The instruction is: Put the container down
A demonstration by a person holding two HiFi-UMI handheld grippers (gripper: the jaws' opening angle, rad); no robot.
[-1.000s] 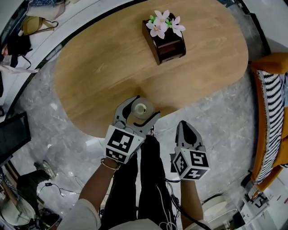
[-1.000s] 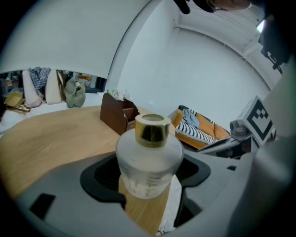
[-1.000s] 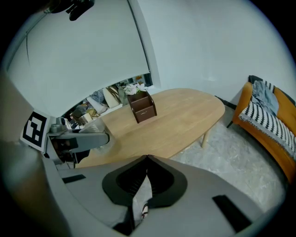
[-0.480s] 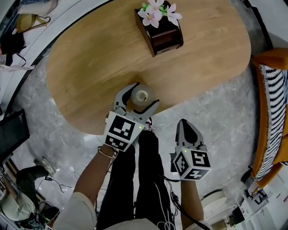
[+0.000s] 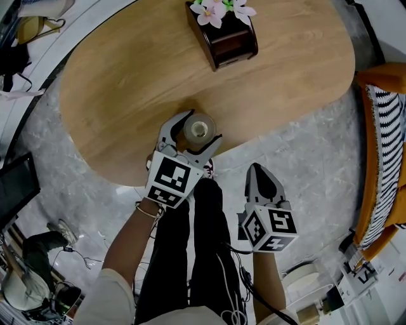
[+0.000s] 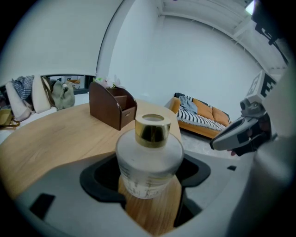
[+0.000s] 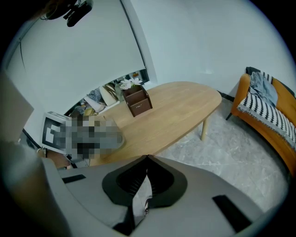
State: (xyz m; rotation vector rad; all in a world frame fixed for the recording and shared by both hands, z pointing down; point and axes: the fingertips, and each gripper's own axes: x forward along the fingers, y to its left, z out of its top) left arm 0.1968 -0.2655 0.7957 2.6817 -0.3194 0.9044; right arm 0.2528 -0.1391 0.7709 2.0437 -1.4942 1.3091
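The container is a frosted glass bottle point(image 5: 200, 129) with a gold cap point(image 6: 152, 129). It stands upright on the oval wooden table point(image 5: 127, 76), close to the near edge. My left gripper point(image 5: 202, 126) reaches in from the near side. Its jaws stand on either side of the bottle point(image 6: 149, 162) with dark gaps showing on both sides, so it is open. My right gripper point(image 5: 257, 170) hangs off the table over the marble floor, to the right of the person's legs. In the right gripper view its jaws meet, with the right gripper point(image 7: 147, 157) shut on nothing.
A dark brown wooden box point(image 5: 225, 38) with pink-and-white flowers point(image 5: 219, 9) stands at the table's far side. An orange sofa with a striped cushion point(image 5: 380, 159) is at the right. Bags and clutter point(image 5: 25, 38) lie beyond the table's left end.
The left gripper and the bottle have shifted a little farther onto the table. The right gripper has hardly moved.
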